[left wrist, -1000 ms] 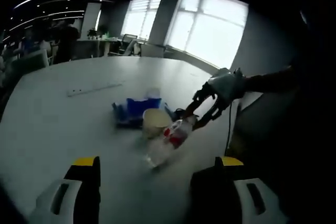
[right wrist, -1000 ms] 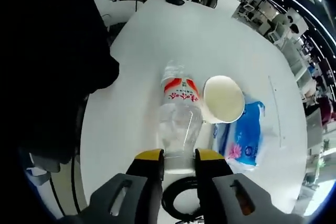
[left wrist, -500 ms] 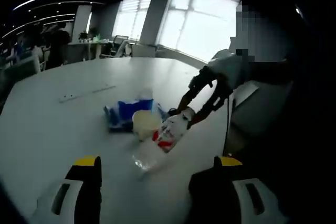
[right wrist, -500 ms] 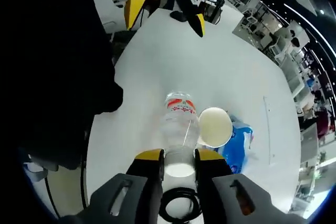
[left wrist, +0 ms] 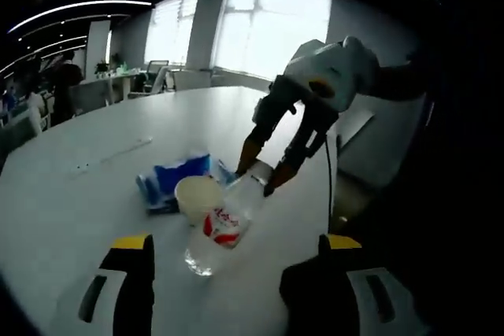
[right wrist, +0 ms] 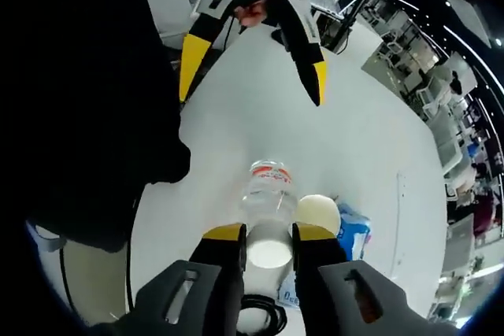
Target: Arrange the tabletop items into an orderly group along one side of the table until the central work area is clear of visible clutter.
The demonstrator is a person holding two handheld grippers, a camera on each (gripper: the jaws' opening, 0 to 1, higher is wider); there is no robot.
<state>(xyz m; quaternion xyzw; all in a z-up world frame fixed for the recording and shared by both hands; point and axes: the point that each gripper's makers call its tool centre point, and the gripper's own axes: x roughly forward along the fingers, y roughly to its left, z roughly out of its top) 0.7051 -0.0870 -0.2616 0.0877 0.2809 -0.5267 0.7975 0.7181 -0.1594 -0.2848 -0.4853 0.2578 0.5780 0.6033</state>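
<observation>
the right gripper [right wrist: 268, 235] has its yellow-tipped jaws clamped on the white cap end of a clear plastic water bottle [right wrist: 268, 198], which hangs tilted above the white table [right wrist: 236, 116], its base pointing down toward the surface. in the left gripper view the same bottle [left wrist: 223, 226] slants from the right gripper [left wrist: 258, 179] at its neck down to a rounded, ribbed base that seems just clear of the table [left wrist: 71, 218], though contact is hard to judge. the bottle is transparent with a red and white label band around its middle.

just beside the bottle stands a cream paper cup [left wrist: 197, 197], round and open-mouthed, and behind it lies a soft blue plastic tissue pack [left wrist: 175, 179], crinkled and glossy. in the right gripper view the cup [right wrist: 318, 214] sits next to the pack [right wrist: 354, 234], and a coiled black cable [right wrist: 260, 322] lies below the jaws.

the left gripper [right wrist: 252, 68] hovers wide open over the table, grasping nothing; its own view shows the spread jaws [left wrist: 236, 269] with yellow tips and black pads.
</observation>
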